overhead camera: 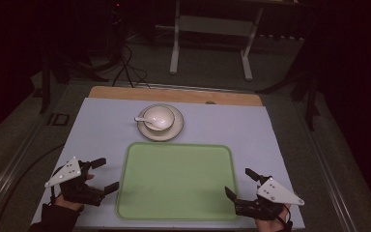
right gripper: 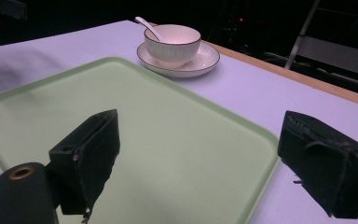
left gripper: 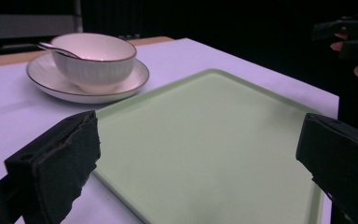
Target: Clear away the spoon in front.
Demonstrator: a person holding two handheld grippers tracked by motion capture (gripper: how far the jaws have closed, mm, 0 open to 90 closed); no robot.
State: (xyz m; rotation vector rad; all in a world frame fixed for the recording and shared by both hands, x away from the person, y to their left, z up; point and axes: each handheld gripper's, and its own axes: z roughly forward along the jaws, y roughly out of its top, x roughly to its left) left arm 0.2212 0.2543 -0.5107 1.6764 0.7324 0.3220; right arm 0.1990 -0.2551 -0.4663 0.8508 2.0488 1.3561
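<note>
Both jaw pairs gape empty: left gripper (overhead camera: 102, 174) and right gripper (overhead camera: 239, 182) flank the flat pale-green plastic tray (overhead camera: 176, 181), likely poised to grasp its sides; beyond it, a white ceramic bowl (overhead camera: 158, 118) sits on its saucer (overhead camera: 173, 132).

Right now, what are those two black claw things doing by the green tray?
A person holds a gripper in each hand, one at each side of the empty green tray. The left gripper and the right gripper both have their jaws open and hold nothing. Past the tray's far edge, a white bowl with a spoon in it sits on a saucer. Nothing has been picked up yet.
</note>
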